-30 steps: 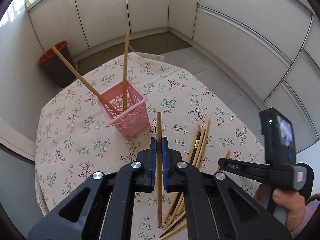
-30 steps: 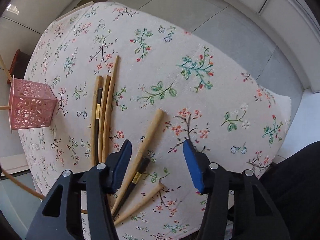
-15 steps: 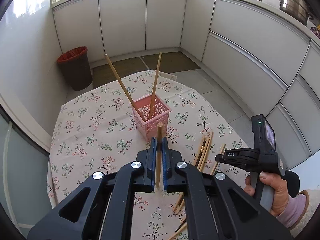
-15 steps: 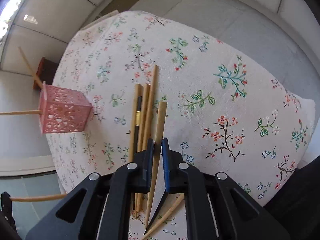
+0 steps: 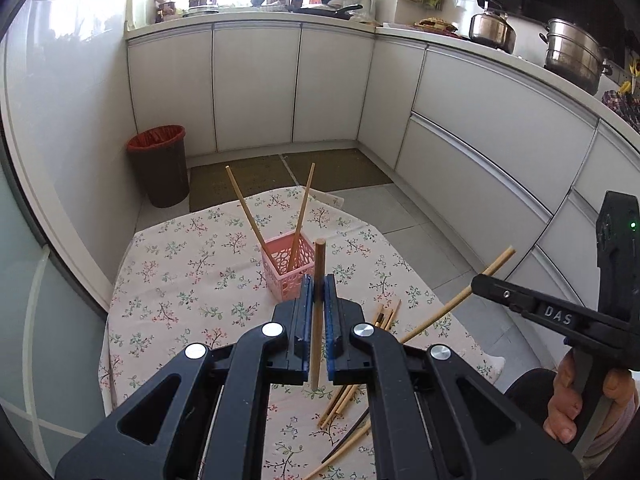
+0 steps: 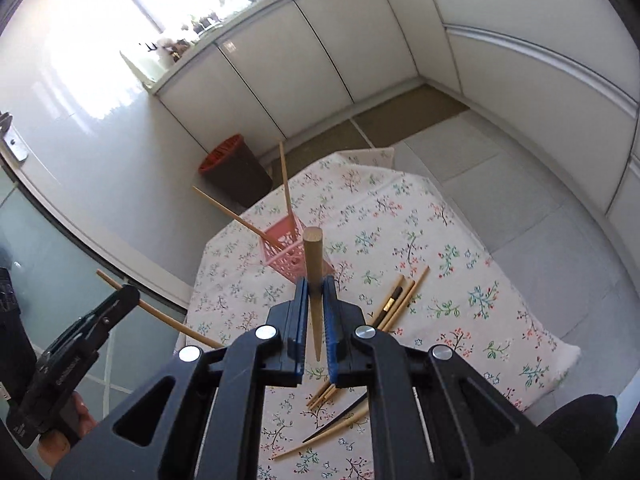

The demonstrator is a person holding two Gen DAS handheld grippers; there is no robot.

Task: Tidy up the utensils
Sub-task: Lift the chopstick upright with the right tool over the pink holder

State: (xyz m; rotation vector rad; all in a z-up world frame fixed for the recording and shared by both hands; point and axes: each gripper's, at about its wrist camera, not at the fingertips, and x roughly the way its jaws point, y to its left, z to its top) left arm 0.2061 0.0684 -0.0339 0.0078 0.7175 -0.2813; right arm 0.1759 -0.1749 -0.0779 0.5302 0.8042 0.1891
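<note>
White kitchen cabinets ring a small table (image 5: 168,280) under a floral cloth. The left gripper (image 5: 319,296) has its blue-padded fingers (image 5: 306,312) clenched on a wooden chopstick (image 5: 318,276), which runs lengthwise between them and pokes out past the tips, raised above the table. The right gripper (image 6: 316,296) likewise has its fingers (image 6: 330,312) clamped on a second chopstick (image 6: 313,256), thick end forward, tapered end back between the pads. In the left wrist view this right-held stick (image 5: 456,300) slants across at the right, with the person's right hand (image 5: 584,404) on the tool's handle; in the right wrist view the left-held stick (image 6: 160,314) crosses at the lower left.

Just beyond both sets of fingertips a pink perforated basket (image 5: 286,276) stands on the table, holding two chopsticks (image 5: 248,212) that lean apart in a V. Nearer the right edge of the table, a loose pile of chopsticks (image 6: 396,300) lies flat on the cloth, most of them pale wood, with one dark with a gold band; a few more lie closer in, partly hidden under the grippers.

Farther off, a brown bin with a red liner (image 5: 160,164) stands on the floor by the cabinets, and two metal pots (image 5: 572,54) sit on the counter at the upper right.
</note>
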